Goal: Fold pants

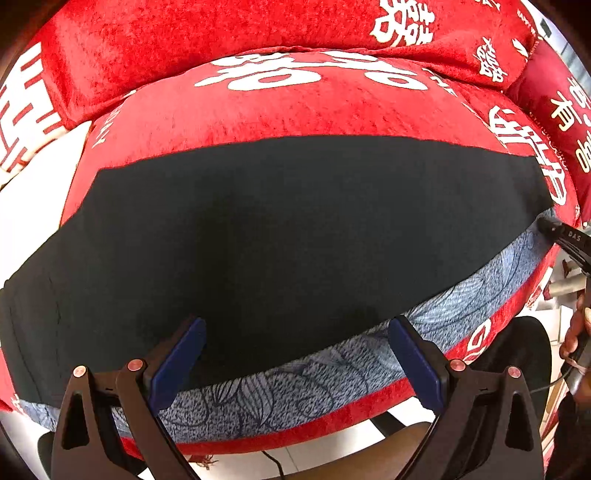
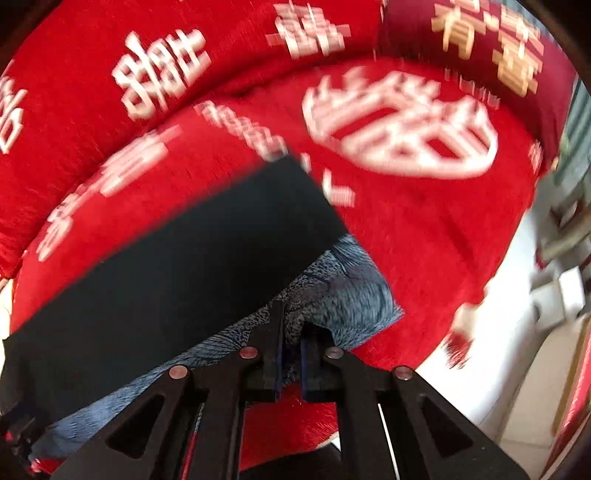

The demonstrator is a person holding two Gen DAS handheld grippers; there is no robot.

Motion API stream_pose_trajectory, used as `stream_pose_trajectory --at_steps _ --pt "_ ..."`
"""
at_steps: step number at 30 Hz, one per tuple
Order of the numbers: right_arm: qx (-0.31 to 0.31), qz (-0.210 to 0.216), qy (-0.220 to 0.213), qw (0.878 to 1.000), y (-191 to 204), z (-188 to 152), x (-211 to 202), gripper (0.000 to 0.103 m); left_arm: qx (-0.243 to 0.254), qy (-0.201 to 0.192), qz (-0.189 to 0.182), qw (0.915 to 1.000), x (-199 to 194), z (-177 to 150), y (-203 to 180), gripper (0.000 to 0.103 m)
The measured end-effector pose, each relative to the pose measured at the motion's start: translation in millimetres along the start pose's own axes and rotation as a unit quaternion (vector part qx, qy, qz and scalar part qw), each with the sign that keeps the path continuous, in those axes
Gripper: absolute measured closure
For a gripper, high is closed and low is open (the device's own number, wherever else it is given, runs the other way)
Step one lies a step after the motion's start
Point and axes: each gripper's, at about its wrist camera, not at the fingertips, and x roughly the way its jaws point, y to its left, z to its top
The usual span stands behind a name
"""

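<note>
Pants (image 2: 177,280) (hem) in right tool (image 2: 290,354)

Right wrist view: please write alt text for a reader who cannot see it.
The right gripper is shut on the near edge of a blue-grey patterned fabric, beside the dark pants laid flat on it. Both lie on a red cushion with white characters; the picture is motion-blurred.

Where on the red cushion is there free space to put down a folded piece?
Free: the red seat between the black pants' far edge and the back cushion, and the red area right of the pants' end. Crowded: the near edge, with the patterned grey-blue cloth and both grippers.
</note>
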Motion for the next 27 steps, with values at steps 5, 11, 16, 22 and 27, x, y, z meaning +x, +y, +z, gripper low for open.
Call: stream_pose_trajectory --at_steps 5,11,16,22,27 --pt "0.004 -0.047 -0.035 0.998 -17 4 -26 0.039 -0.019 -0.012 0.001 0.9997 -7 1 8 0.005" --pt "-0.053 0.021 -0.080 0.995 -2 -4 -61 0.037 -0.007 -0.016 0.018 0.9997 1 1 -4 0.005" --pt "-0.169 0.068 -0.008 0.983 54 -24 -28 0.025 -0.036 -0.008 0.049 0.9981 8 -5 17 0.005" --pt "-0.027 -0.004 0.031 0.999 -33 -6 -4 0.010 -0.114 -0.009 0.058 0.9917 2 -15 75 0.005" --pt "-0.111 0.015 -0.066 0.992 7 22 -43 0.010 -0.106 -0.018 0.061 0.9923 5 -3 64 0.005"
